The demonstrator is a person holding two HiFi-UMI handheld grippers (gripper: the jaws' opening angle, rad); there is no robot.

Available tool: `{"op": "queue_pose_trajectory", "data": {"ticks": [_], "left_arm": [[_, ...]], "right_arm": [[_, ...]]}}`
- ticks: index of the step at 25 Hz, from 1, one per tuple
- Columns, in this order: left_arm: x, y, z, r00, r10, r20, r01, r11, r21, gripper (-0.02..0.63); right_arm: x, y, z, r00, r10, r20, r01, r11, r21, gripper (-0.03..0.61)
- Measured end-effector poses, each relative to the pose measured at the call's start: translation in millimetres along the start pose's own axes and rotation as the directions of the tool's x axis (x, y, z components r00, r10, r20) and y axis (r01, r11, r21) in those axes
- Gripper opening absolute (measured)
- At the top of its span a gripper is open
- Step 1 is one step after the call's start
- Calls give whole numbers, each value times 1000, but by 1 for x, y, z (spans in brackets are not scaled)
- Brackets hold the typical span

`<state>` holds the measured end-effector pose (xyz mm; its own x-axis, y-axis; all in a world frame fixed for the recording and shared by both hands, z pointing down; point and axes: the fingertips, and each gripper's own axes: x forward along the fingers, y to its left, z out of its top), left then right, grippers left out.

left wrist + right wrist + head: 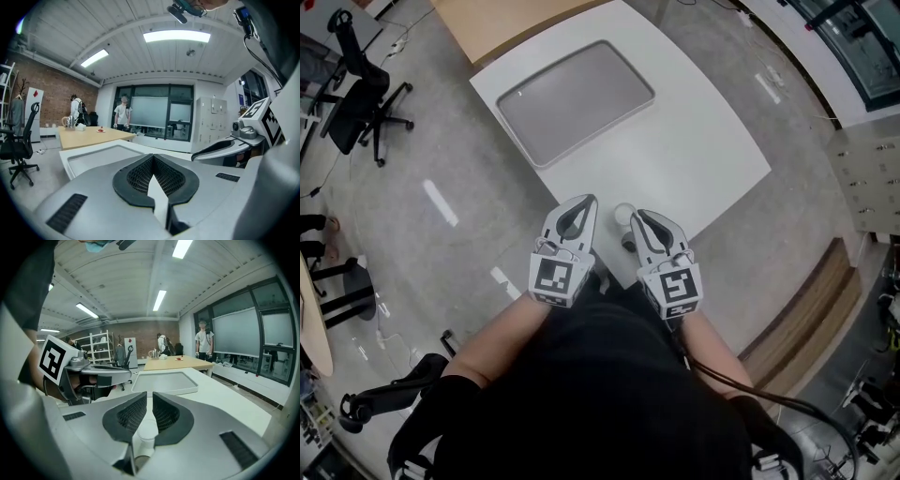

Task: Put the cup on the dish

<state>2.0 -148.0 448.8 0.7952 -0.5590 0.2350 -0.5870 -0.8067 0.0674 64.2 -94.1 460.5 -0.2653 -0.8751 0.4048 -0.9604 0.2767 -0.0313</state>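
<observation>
The grey tray [577, 98] lay bare at the far left of the white bench [703, 150], well apart from everything else. Nearer the person, at the bench's close corner, the left tool [580, 204] was pressed together at its tips, pinching nothing. Just to its right stood the small pale cup [623, 215], between the two tools and close to the bench edge. The right tool [643, 219] sat just beside the cup, its jaws all but pressed together with only a thin slit between them, and it too gripped nothing; its own view showed the cup [142, 434] low beneath the jaws.

The likely trouble was the cup's place. A light cup so near the edge could be knocked over or off if either tool brushed it. The right tool also looked too narrow to take the cup until its jaws spread.
</observation>
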Motion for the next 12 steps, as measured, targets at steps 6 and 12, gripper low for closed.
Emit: {"op": "queue_pose_trajectory", "data": {"ticks": [6,12], "left_arm": [[15,4,-30,997,41,-64,-42,999,-13,6],[28,5,-53,992,64,-109,-67,998,-21,8]], "right_arm": [[17,-1,-30,994,84,-76,-86,996,-17,22],[32,-2,-59,977,166,-136,-167,986,3,230]]}}
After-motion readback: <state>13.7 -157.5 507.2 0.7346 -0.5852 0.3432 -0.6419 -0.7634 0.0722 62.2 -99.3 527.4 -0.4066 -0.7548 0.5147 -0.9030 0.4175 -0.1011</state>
